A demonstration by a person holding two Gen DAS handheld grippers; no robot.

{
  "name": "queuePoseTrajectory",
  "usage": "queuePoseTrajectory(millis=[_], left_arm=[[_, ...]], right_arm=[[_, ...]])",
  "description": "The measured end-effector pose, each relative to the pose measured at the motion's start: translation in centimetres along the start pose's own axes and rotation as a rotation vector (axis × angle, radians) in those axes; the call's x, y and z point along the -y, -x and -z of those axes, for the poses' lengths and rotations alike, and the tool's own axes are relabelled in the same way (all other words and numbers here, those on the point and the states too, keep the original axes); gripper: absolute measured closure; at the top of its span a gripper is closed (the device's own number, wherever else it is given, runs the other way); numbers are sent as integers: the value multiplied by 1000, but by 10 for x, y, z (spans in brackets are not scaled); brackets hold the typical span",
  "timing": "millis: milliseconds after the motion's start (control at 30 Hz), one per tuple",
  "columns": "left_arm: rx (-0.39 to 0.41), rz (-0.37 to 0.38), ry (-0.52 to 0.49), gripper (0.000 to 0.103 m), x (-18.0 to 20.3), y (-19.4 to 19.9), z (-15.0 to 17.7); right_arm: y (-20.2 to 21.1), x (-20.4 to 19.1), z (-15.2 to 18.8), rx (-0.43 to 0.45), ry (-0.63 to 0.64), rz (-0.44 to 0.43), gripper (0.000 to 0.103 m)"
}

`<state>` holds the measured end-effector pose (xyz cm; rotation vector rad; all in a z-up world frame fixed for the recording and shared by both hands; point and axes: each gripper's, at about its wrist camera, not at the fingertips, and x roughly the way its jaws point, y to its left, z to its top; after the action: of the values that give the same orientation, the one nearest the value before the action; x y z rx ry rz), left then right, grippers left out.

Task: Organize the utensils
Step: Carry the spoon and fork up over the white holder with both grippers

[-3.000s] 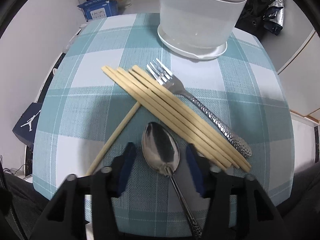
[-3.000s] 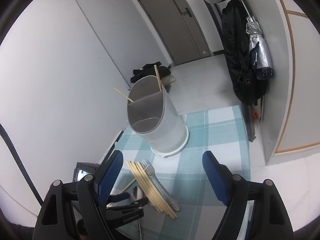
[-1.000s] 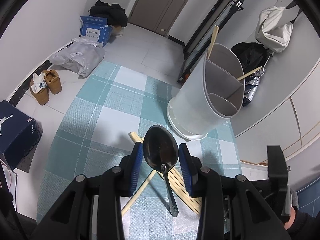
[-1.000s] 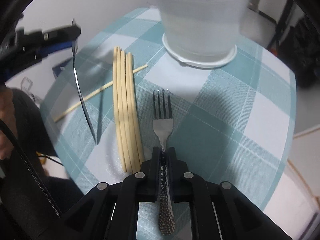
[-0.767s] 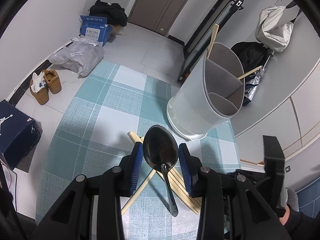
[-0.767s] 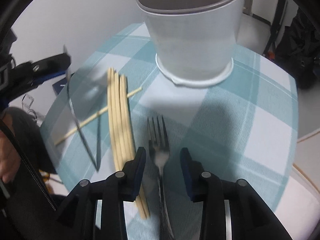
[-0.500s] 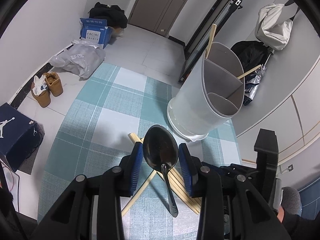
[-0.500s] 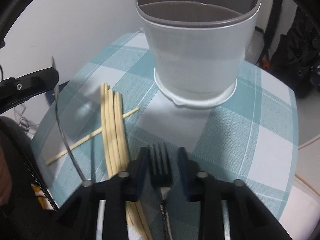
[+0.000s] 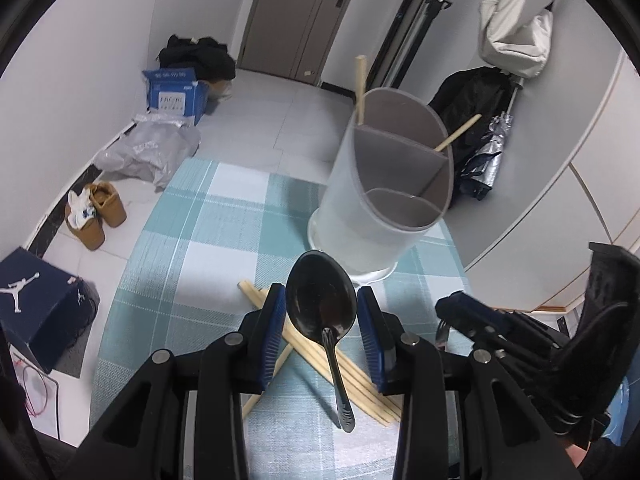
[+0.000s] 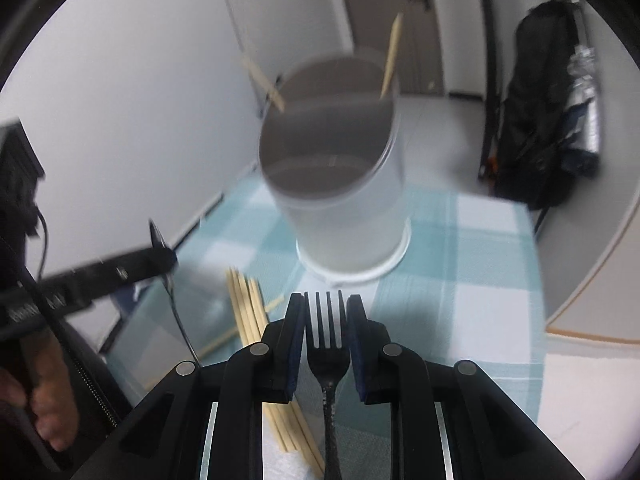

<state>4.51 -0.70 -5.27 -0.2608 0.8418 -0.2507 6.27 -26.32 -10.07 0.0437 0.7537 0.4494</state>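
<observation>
1. At the far left of the left wrist view, a navy shoe box and a pair of tan boots were seen on the floor beside the checked surface
2. A blue carton and a crumpled plastic bag were seen on the floor beyond the surface's far edge
3. The left gripper was held above the surface with its jaws clamped on the spoon; the bowl was gripped between the blue pads, facing the camera, and the handle hung down toward the camera
4. A bundle of loose chopsticks lay on the surface beneath the spoon, with one more chopstick crossing under them at an angle
5. The white utensil holder stood on its saucer near the far right part of the surface, divided into compartments; two chopsticks stood in the rear compartment, while the front compartments appeared empty, though their bottoms were not visible
6. In the right wrist view, the right gripper was held above the surface with its jaws clamped on the fork, tines pointing toward the holder and handle running back toward the camera
7. That view was blurred, and the left gripper with the hanging spoon was made out at its left edge
</observation>
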Motion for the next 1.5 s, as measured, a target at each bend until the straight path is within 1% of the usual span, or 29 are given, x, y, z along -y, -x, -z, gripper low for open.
queuePoseTrajectory(millis=[67,133,267,367,500,633,833,1033,1200,1400,1500], left_arm=[[6,5,-11,72,5,3,0],[13,6,-31,72,11,6,1],[24,3,-82,72,24,11,2],[36,5,-100,72,29,17,-1],[74,1,-107,72,34,28,-11],[117,-7,-115,72,41,35,-21],[166,-17,-121,72,49,40,-41],[223,-38,-124,72,54,46,-61],[267,-54,-111,72,56,48,-80],[327,-55,-113,72,61,50,-106],[350,-43,-107,72,61,47,-121]], right_arm=[[7,-1,-2,51,-26,-1,83],[19,2,-4,82,-46,2,83],[28,5,-3,126,-72,4,83],[25,6,-3,141,-92,7,83],[27,10,-3,170,-123,3,83],[36,12,-6,212,-122,2,84],[44,16,-17,251,-143,-6,84],[55,16,-38,296,-140,-18,84],[67,16,-65,333,-141,-30,84],[81,21,-111,383,-143,-42,84],[83,22,-133,403,-136,-45,84]])
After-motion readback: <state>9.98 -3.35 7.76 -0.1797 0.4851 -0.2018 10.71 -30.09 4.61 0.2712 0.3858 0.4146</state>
